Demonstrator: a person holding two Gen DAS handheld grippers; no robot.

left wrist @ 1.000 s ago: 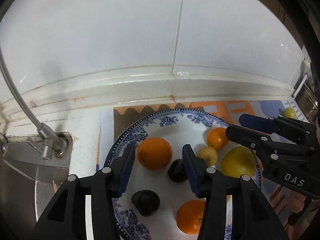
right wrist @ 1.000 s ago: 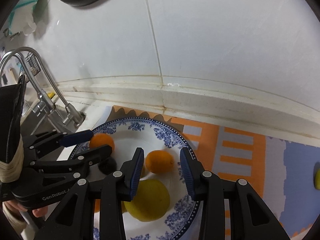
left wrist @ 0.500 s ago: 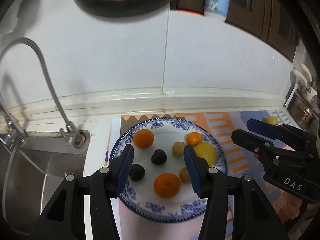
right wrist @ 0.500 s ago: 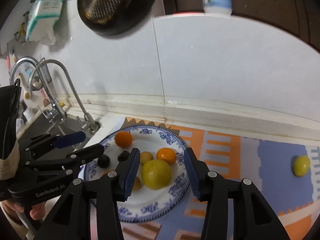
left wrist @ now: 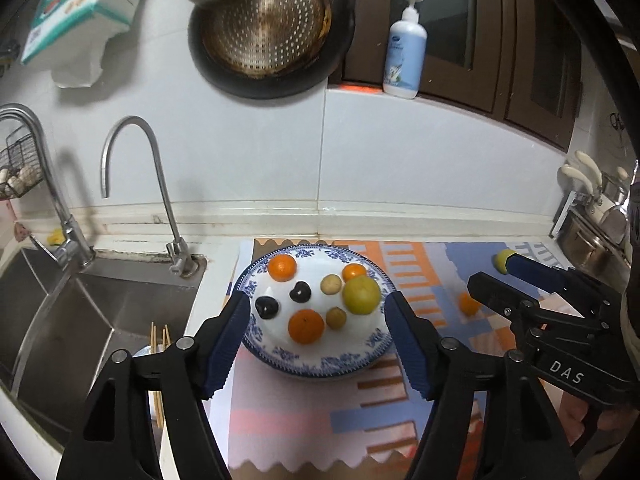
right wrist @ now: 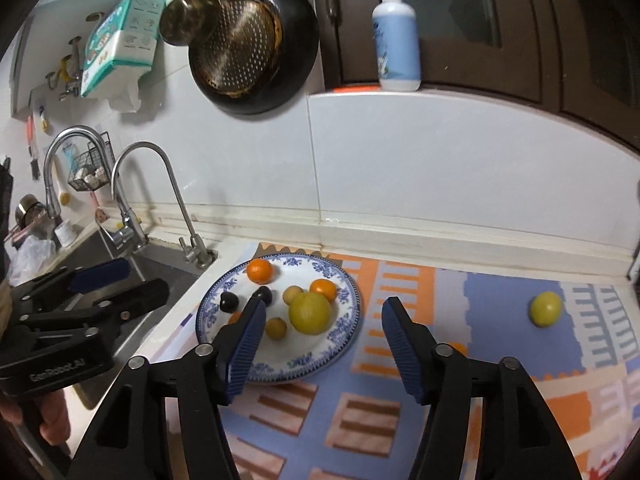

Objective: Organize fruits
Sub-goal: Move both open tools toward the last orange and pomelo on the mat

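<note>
My left gripper (left wrist: 318, 312) and right gripper (right wrist: 322, 318) have just been opening, both spread with nothing between them. The blue-patterned plate (left wrist: 280, 354) holds seven fruits; a lemon (right wrist: 545, 308) lies on the desk at three o'clock.

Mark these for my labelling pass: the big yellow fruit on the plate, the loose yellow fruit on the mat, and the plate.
big yellow fruit (right wrist: 310, 312), right wrist view, centre of skin
loose yellow fruit (right wrist: 545, 309), right wrist view, centre
plate (left wrist: 320, 362), left wrist view, near patterned rim

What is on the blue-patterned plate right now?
On the plate: three oranges, one large yellow fruit, two small tan fruits and two dark plums. Nothing visibly covered.
</note>
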